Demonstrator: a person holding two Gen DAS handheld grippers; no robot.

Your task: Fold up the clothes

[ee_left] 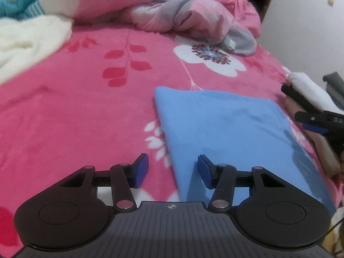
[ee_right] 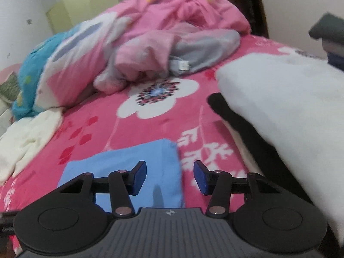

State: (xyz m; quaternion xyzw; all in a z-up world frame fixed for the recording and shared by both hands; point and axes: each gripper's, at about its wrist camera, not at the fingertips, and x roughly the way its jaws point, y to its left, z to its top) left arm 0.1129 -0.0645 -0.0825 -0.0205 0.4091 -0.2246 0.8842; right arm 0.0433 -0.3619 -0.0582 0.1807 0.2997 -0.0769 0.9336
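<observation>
Nearest, the left gripper (ee_left: 173,169) and right gripper (ee_right: 170,177) hover with tongs apart, empty, straddling the folded sky-blue cloth rectangle (ee_left: 232,133), probably released. It lies flat on the pink floral bedsheet (ee_left: 86,107); beyond it, the crumpled pink-and-grey garment (ee_right: 163,51) waits.

Folded garment (ee_left: 232,129) on bedspread (ee_left: 86,111), before quilt (ee_left: 193,15)

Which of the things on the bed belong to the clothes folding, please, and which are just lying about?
Part of the job:
- blue folded cloth
- stack of folded white and black garments
- left tongs and right tongs, both open and empty

Just lying about:
- rumpled pink quilt
- cream blanket
- floral bedsheet
</observation>
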